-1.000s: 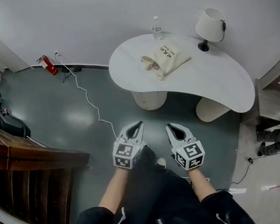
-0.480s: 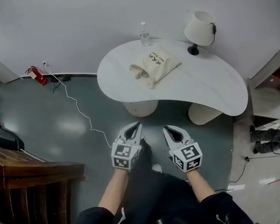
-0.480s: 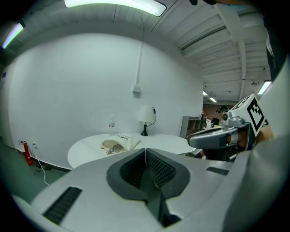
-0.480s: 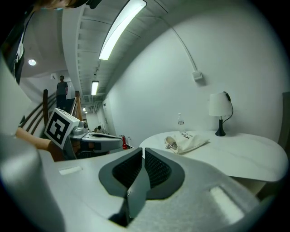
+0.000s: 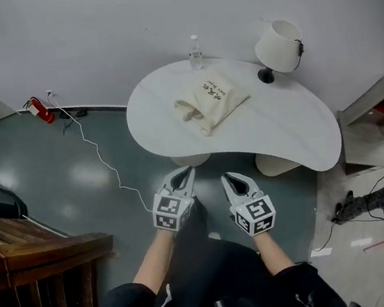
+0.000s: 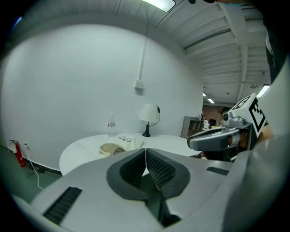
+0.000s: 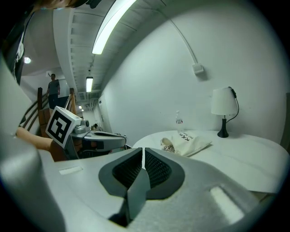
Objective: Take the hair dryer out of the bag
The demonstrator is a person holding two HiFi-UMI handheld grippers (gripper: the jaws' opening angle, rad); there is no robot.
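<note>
A cream cloth bag (image 5: pixel 207 101) with dark print lies on the white curved table (image 5: pixel 293 125), its open mouth toward the table's left end. The left gripper view shows the bag (image 6: pixel 117 147), and the right gripper view shows the bag (image 7: pixel 186 143) with something pale at its mouth. The hair dryer itself is hidden. My left gripper (image 5: pixel 183 174) and right gripper (image 5: pixel 229 177) hang side by side over the floor, short of the table's near edge. Both are shut and empty.
A clear water bottle (image 5: pixel 195 51) stands at the table's far edge and a white-shaded lamp (image 5: pixel 277 47) at its back right. A red fire extinguisher (image 5: pixel 39 109) and a cable lie by the wall. Dark wooden furniture (image 5: pixel 36 250) sits at left, shelving (image 5: pixel 378 125) at right.
The table and bag have drawn nearer and shifted left in the head view as I walked toward them. Both grippers stayed shut and side by side.
</note>
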